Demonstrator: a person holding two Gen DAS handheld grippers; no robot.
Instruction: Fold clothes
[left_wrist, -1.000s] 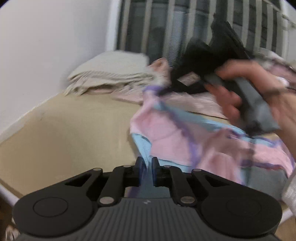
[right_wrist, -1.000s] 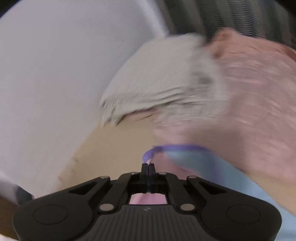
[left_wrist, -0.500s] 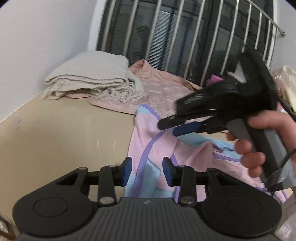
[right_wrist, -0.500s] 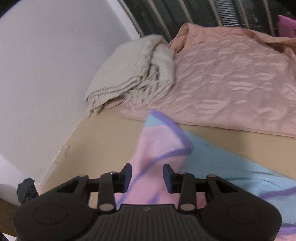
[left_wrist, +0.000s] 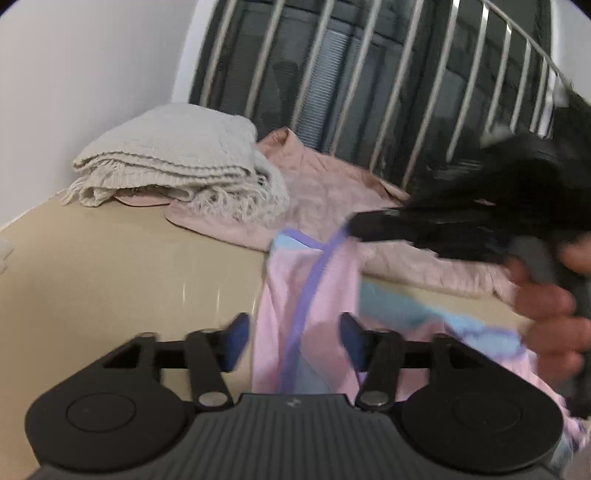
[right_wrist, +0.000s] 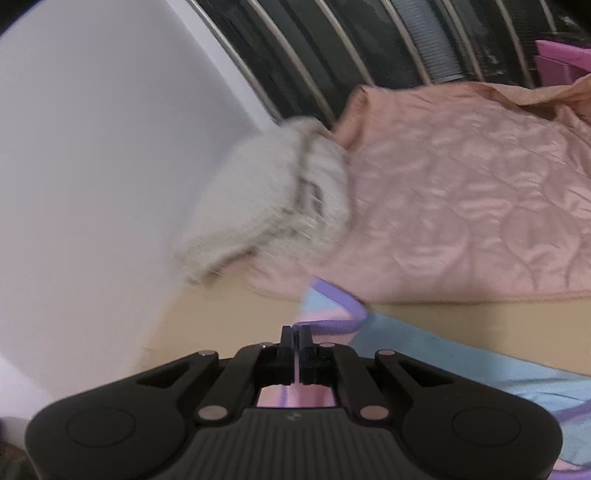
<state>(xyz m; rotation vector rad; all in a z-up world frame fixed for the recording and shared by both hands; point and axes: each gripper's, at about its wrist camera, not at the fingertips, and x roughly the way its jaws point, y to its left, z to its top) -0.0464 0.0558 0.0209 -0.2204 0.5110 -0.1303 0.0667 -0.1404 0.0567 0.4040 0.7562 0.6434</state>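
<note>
A pink and light-blue garment (left_wrist: 306, 295) with purple trim lies rumpled on the beige surface (left_wrist: 110, 266). In the left wrist view my left gripper (left_wrist: 293, 338) hangs low over it. Its jaws are opening, and the cloth passes between the blue pads (left_wrist: 236, 338) without being pressed. My right gripper (left_wrist: 354, 225), held by a hand (left_wrist: 546, 302), comes in from the right and pinches the garment's purple edge. In the right wrist view the right gripper (right_wrist: 296, 334) is shut on that purple-trimmed corner (right_wrist: 332, 314), and pink cloth shows behind the jaws.
A folded cream knitted blanket (left_wrist: 173, 158) with fringe lies at the back left by the white wall (left_wrist: 74, 66). A quilted peach-pink garment (right_wrist: 461, 199) is spread beside it, below a barred window (left_wrist: 369, 81). A magenta object (right_wrist: 561, 55) sits at the far right.
My left gripper's jaws have spread wide apart and let go of the cloth. My right gripper opened half a second ago and has shut again on the garment's purple-trimmed corner.
</note>
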